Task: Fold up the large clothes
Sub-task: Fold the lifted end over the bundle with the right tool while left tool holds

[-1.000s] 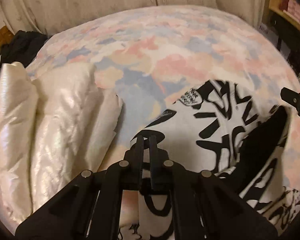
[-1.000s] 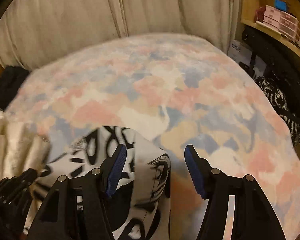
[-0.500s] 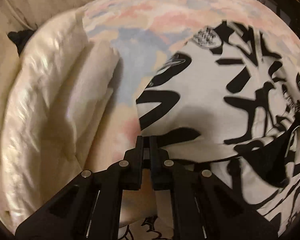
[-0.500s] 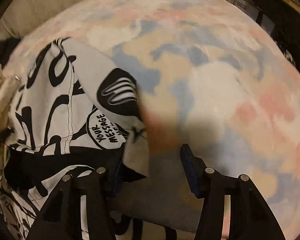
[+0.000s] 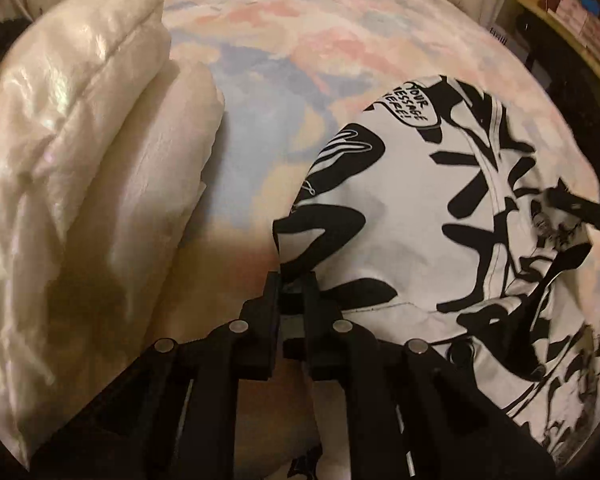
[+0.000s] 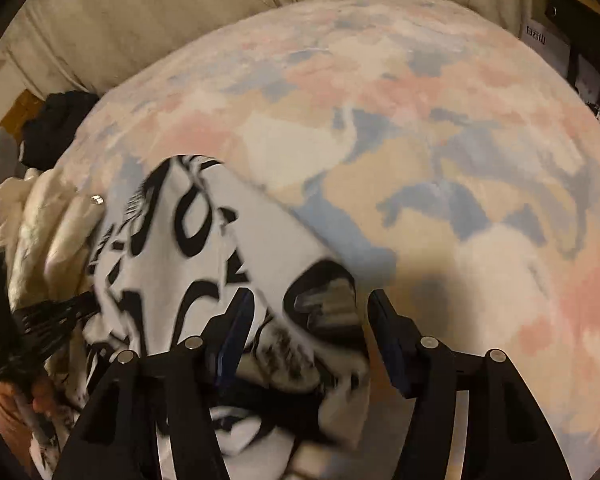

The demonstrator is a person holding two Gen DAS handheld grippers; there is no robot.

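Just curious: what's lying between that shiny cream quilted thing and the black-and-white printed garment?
Only bare pastel blanket. In the left wrist view, a strip of it separates the cream quilted piece from the printed garment.

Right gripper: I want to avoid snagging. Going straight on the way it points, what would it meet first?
Most likely the black-and-white printed garment, already bunched between the right gripper's opening jaws; beyond it lies the pastel blanket. Depth is unclear.

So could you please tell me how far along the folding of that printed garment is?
Done: the black-and-white garment is laid on the pastel bedspread, beside a cream quilt. In hand: the left gripper pinches its near edge with its jaws opening; the right gripper has cloth between jaws that are opening. Left: the garment looks bunched and uneven, so no neat fold shows yet.
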